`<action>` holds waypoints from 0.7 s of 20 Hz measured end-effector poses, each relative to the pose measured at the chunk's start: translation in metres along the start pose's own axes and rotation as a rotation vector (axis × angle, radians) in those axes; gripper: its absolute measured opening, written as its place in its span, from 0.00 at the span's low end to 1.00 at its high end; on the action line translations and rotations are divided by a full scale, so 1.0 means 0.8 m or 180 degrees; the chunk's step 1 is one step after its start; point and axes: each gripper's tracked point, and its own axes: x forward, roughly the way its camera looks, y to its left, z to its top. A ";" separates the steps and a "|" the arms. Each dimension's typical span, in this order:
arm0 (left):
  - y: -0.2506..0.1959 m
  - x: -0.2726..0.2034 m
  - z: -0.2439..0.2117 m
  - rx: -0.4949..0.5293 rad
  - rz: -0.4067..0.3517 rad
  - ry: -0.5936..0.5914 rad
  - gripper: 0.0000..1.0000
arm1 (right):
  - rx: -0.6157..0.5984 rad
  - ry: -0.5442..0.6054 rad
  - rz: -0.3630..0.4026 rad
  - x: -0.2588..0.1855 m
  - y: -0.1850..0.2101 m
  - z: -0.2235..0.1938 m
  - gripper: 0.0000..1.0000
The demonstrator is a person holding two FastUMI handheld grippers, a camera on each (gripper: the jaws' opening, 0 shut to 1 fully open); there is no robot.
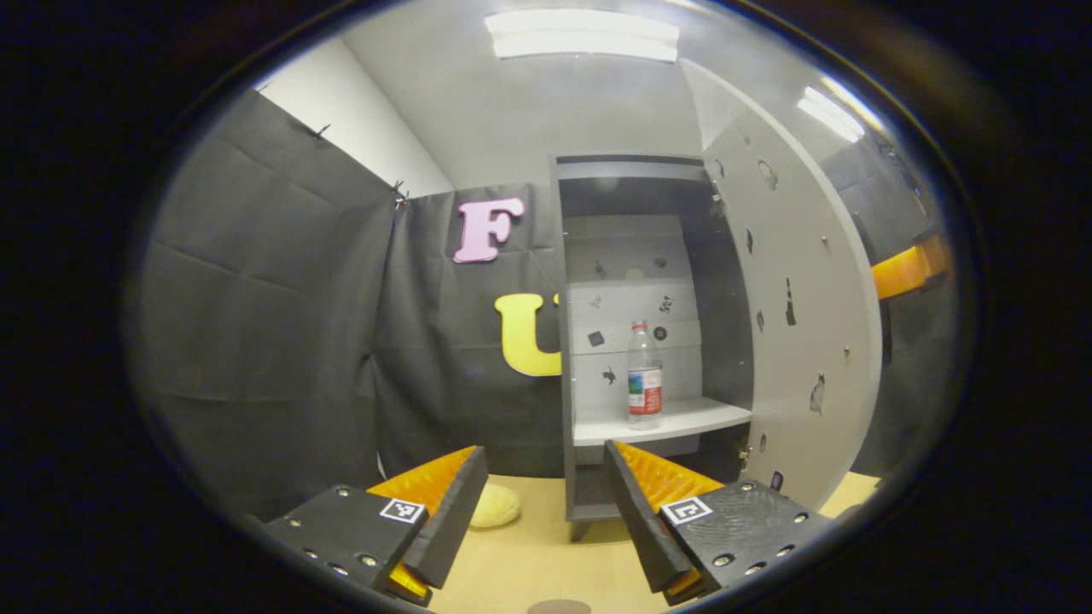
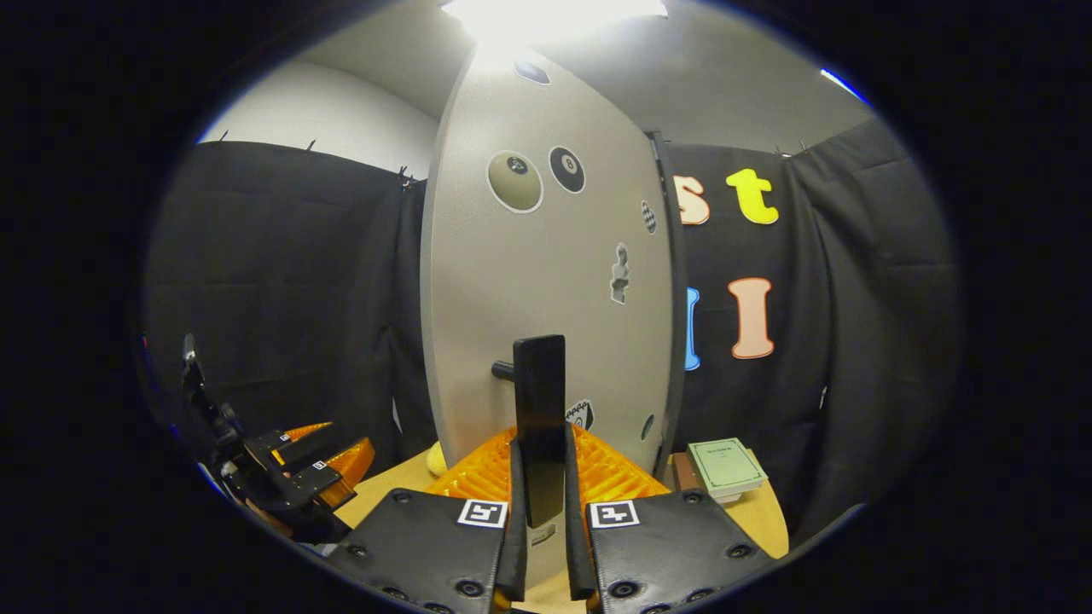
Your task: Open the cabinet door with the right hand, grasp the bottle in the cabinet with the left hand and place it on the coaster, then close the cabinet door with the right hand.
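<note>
While the right claw [image 2: 541, 477] clamps the door handle [image 2: 539, 409], the left claw [image 1: 546, 503] gapes; the bottle [image 1: 645, 375] on the cabinet shelf [image 1: 682, 419] looks light, slick: grip mid-body.

- A pale yellow, rounded soft object [image 1: 495, 506] lies on the wooden table [image 1: 529, 554] near the cabinet's foot.
- A green booklet [image 2: 727, 466] tops a small stack on the table's corner.
</note>
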 end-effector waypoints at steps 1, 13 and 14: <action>-0.016 0.001 0.001 -0.0008 -0.0045 -0.0003 0.83 | -0.0035 0.0007 -0.0089 -0.004 -0.009 -0.002 0.21; -0.122 0.028 0.054 0.0056 -0.0224 -0.0135 0.84 | 0.0302 -0.0048 -0.0230 -0.070 -0.105 -0.024 0.27; -0.127 0.039 0.061 0.0049 -0.0260 -0.0143 0.82 | 0.0213 -0.0063 -0.0302 -0.074 -0.119 -0.023 0.31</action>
